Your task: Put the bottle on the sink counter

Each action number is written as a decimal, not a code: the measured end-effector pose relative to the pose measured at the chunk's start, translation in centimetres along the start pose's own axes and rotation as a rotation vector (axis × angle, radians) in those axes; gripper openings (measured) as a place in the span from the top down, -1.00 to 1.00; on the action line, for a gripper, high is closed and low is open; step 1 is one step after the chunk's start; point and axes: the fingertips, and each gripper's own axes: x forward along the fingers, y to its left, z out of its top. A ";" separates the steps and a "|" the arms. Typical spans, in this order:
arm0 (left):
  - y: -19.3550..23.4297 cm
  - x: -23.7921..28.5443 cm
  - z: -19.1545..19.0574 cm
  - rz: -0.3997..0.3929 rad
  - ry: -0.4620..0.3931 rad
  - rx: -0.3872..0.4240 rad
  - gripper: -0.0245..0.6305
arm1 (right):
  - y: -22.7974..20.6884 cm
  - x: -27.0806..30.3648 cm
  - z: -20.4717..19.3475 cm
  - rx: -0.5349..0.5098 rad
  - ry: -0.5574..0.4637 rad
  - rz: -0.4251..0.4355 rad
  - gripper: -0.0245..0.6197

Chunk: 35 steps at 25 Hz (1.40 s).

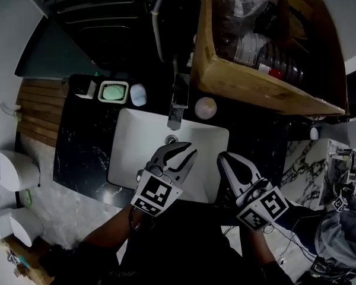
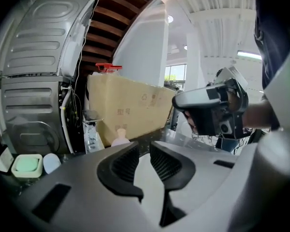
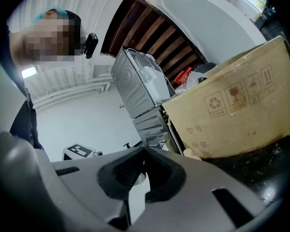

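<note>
The pale round-topped bottle (image 1: 206, 107) stands at the black marble table (image 1: 77, 141) back edge, apparently why the left gripper (image 1: 179, 149), barely parted, and the right gripper (image 1: 223, 157), closed, both hold nothing

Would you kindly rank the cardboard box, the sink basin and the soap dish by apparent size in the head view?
1. cardboard box, though it may sit nearer the camera, so its lead is unsure
2. sink basin
3. soap dish, clearly smallest
</note>
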 end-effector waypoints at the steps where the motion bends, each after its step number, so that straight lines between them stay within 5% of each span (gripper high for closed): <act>1: 0.1 -0.4 0.2 -0.002 -0.006 0.005 0.71 | 0.2 0.0 0.0 -0.002 -0.002 -0.002 0.84; 11: 0.5 -4.5 1.9 -0.024 -0.077 -0.016 0.87 | 2.5 -0.3 0.7 -0.032 -0.031 -0.006 0.85; 35: -0.1 -6.7 5.4 -0.010 -0.151 -0.001 0.90 | 4.6 -1.8 2.2 -0.082 -0.047 0.026 0.85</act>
